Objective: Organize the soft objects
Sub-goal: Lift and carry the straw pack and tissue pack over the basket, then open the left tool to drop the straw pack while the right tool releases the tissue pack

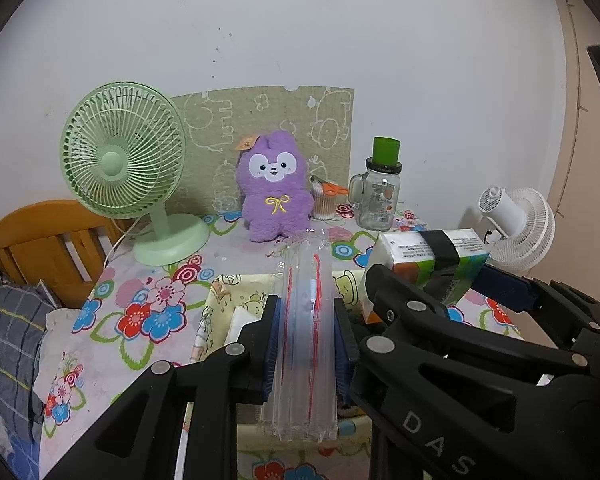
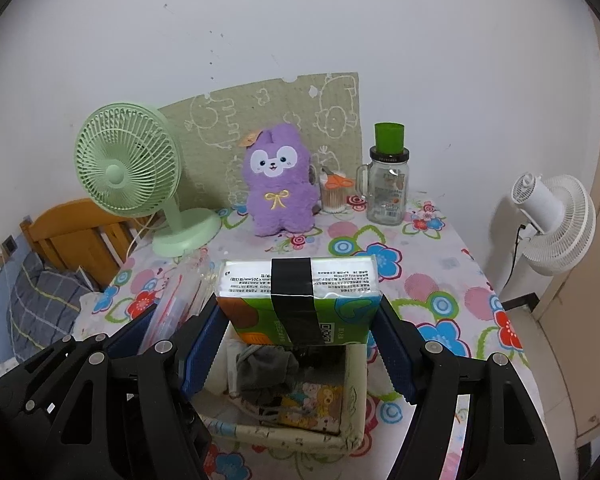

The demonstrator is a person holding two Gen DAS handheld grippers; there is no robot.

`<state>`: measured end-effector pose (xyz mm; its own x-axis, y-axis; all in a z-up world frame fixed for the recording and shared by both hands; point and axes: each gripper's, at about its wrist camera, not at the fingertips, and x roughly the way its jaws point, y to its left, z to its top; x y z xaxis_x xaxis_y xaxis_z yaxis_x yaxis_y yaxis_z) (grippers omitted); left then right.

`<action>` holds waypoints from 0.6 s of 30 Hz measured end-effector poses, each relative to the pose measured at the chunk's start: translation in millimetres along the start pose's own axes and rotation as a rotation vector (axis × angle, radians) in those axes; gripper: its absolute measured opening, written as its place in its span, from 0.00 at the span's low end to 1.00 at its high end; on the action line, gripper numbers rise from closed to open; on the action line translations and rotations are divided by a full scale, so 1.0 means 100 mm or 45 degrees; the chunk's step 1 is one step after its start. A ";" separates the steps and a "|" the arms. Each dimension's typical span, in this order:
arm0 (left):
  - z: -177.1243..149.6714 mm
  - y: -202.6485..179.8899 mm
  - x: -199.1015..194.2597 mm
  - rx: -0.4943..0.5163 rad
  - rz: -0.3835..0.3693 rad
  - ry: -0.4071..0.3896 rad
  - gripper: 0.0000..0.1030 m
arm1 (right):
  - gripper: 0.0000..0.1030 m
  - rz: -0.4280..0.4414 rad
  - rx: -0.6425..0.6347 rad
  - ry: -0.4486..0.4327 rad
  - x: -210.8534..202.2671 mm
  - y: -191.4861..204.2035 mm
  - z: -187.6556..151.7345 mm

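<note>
While the left gripper (image 1: 306,344) pinches a clear air-cushion bag (image 1: 306,336) between narrow jaws, the right gripper (image 2: 300,336) stands wide, clamped on a taped tissue pack (image 2: 298,300). Both hang over an open storage box (image 2: 354,392) on the flowered desk (image 2: 440,280), with dark cloth (image 2: 266,368) inside it. A purple plush toy (image 2: 278,188) sits at the back between a green fan (image 2: 130,168) and a glass jar (image 2: 386,192).

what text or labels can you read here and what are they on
"DAS": white letters on the right gripper body, cut off by the frame edge.
Tissue pack: small print and a QR code, too small to read.
Glass jar: label and lid band lettering blurred.
Nothing else carries legible text.
</note>
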<state>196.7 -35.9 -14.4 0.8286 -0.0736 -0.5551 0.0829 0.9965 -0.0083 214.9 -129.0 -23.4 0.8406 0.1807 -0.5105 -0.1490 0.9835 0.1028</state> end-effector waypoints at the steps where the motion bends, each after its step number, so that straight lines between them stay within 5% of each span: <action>1: 0.00 0.00 0.03 0.000 0.000 0.000 0.23 | 0.73 -0.001 0.000 0.002 0.03 0.00 0.00; 16: -0.05 0.12 0.45 -0.040 0.013 0.076 0.34 | 0.72 0.013 0.007 0.067 0.42 -0.04 -0.02; 18: -0.06 0.13 0.48 -0.043 -0.007 0.094 0.58 | 0.72 0.025 0.005 0.076 0.45 -0.03 -0.03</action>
<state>234.0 -26.1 -46.0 0.7850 -0.0770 -0.6147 0.0672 0.9970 -0.0390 251.2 -123.7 -49.0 0.8048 0.2004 -0.5586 -0.1630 0.9797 0.1166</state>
